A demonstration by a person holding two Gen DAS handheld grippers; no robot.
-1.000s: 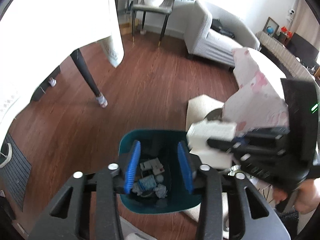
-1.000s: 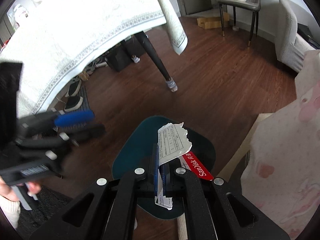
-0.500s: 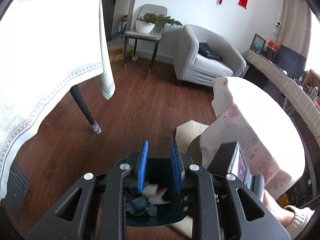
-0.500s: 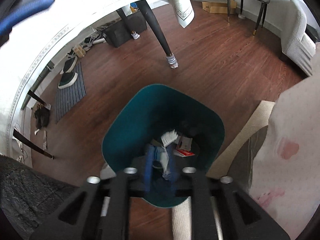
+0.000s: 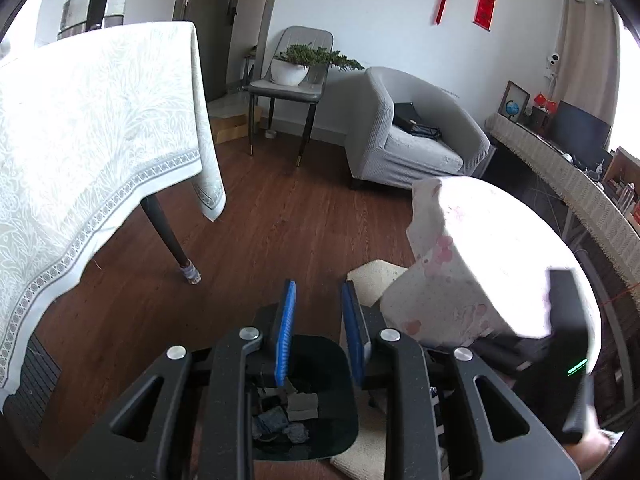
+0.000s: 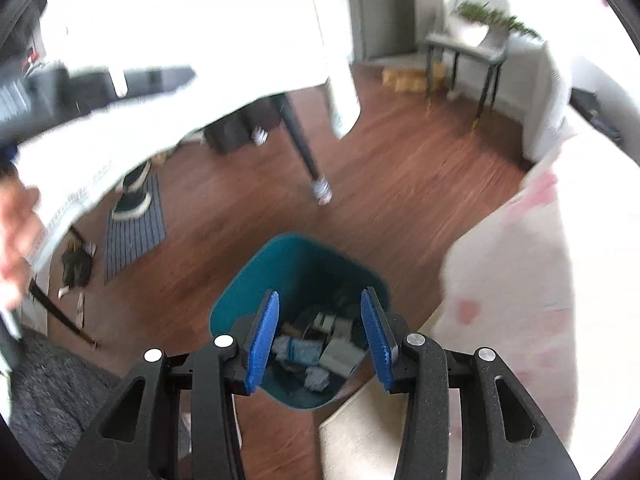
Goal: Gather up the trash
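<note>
A teal trash bin (image 6: 304, 264) stands on the wood floor, holding several pieces of paper and packaging trash (image 6: 320, 348). My right gripper (image 6: 320, 328) hangs above the bin, open and empty. In the left wrist view the bin (image 5: 340, 400) looks dark, with crumpled trash (image 5: 288, 412) in it. My left gripper (image 5: 318, 320) is above the bin's far edge, open and empty. The right gripper's black body (image 5: 560, 360) shows at the right of the left wrist view.
A table with a white patterned cloth (image 5: 88, 152) and a dark leg (image 5: 168, 236) stands to the left. A pink-flowered covered seat (image 5: 480, 256) is at the right, a beige mat (image 5: 376, 280) beside the bin. A grey armchair (image 5: 412, 136) and plant chair (image 5: 296, 80) stand behind.
My right gripper opened and the torn paper and red card dropped into the bin. Both grippers have risen; the left now looks out across the room.
</note>
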